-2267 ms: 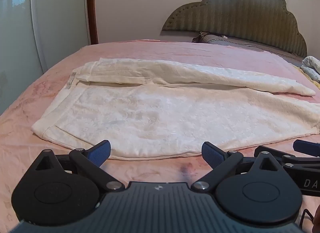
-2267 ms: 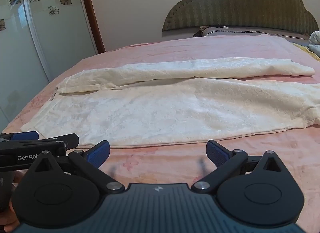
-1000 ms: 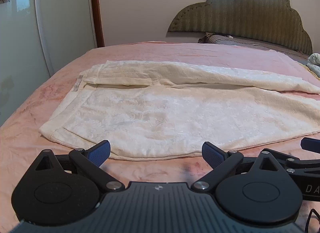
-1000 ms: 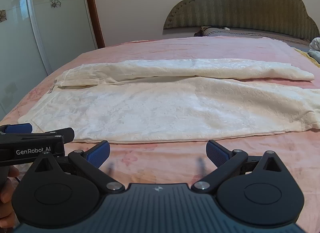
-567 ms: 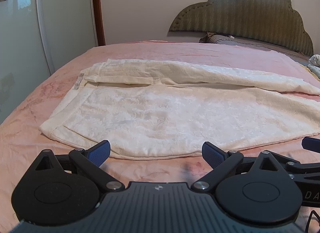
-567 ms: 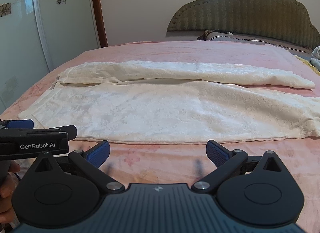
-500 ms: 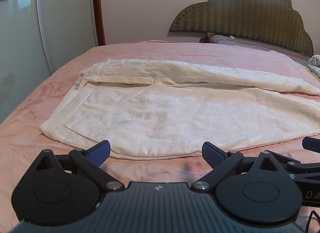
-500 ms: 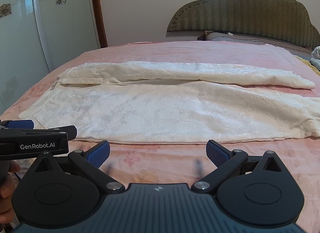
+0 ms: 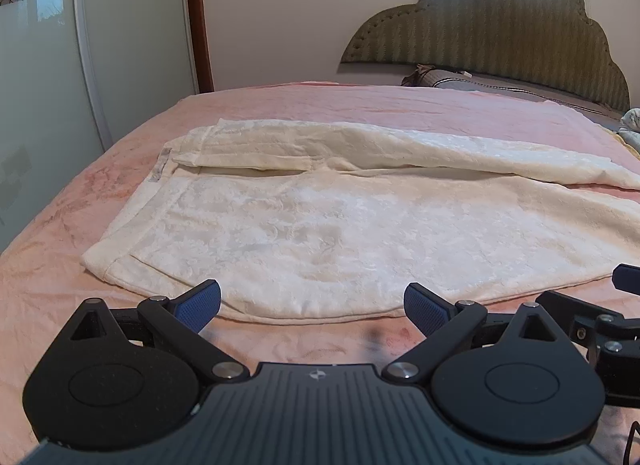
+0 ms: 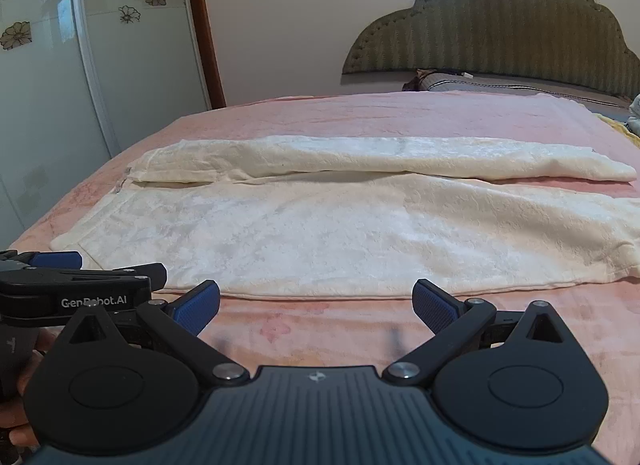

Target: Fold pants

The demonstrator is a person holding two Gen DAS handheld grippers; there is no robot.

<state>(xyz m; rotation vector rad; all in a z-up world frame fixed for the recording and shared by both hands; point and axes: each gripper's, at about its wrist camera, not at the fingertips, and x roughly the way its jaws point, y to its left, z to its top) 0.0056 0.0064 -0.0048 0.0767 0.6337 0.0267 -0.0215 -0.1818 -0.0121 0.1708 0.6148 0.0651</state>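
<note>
Pink-blanketed bed [image 9: 400,105] with a green scalloped headboard [image 9: 500,25]; cream textured pants [image 9: 340,225] lie spread flat across it.
Your left gripper [image 9: 312,307] and right gripper [image 10: 316,305] hover side by side over the bed's near edge, each with its blue-padded fingers [image 9: 198,305] spread wide and holding nothing. The waistband lies toward the bed's left edge, the far leg folded lengthwise over itself, the hem just in front of both grippers.

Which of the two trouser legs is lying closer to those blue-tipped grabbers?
The wide, flat leg of the cream textured pants, just ahead of the open right gripper. The other leg lies folded into a narrow band nearer the headboard.
</note>
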